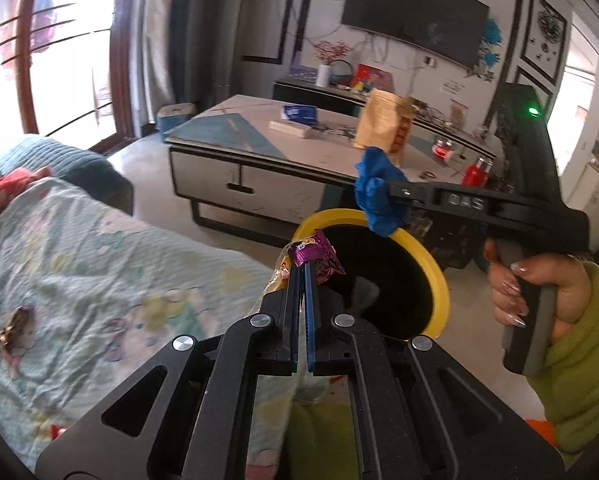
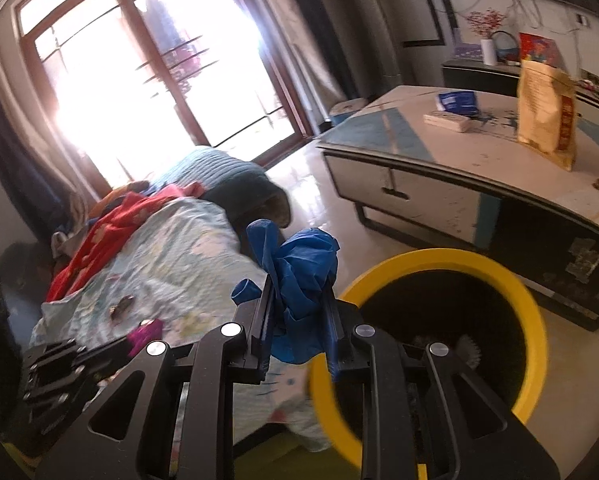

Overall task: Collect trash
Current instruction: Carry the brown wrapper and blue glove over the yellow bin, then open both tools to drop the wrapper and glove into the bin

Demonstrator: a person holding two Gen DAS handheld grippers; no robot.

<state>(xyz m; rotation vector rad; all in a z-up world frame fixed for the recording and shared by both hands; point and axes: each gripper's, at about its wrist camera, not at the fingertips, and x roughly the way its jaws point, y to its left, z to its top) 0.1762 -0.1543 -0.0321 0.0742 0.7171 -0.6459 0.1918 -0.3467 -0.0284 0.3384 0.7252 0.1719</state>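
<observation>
The bottom of the yellow-rimmed bin [image 2: 535, 320] is lying in shadow, so the pale scraps down there are hard to make out, and the small brown scrap [image 1: 16, 330] sitting on the bedspread [image 1: 99, 264] at about nine o'clock in the left wrist view is too blurred to name. The bedspread is covering the left side of both views, with bright windows glaring behind it. A low table [image 1: 227, 128] is standing toward one o'clock, carrying a tan paper bag [image 1: 383, 120].

The left gripper [image 1: 302, 268] is pinching a crinkled purple wrapper [image 1: 313, 252] between nearly touching jaws, right at the bin's near rim. The right gripper [image 2: 299, 304] is clamping a bunched blue glove [image 2: 299, 264], its folds spilling above and below the jaws, hanging just beside the bin's rim at its nine o'clock edge.
</observation>
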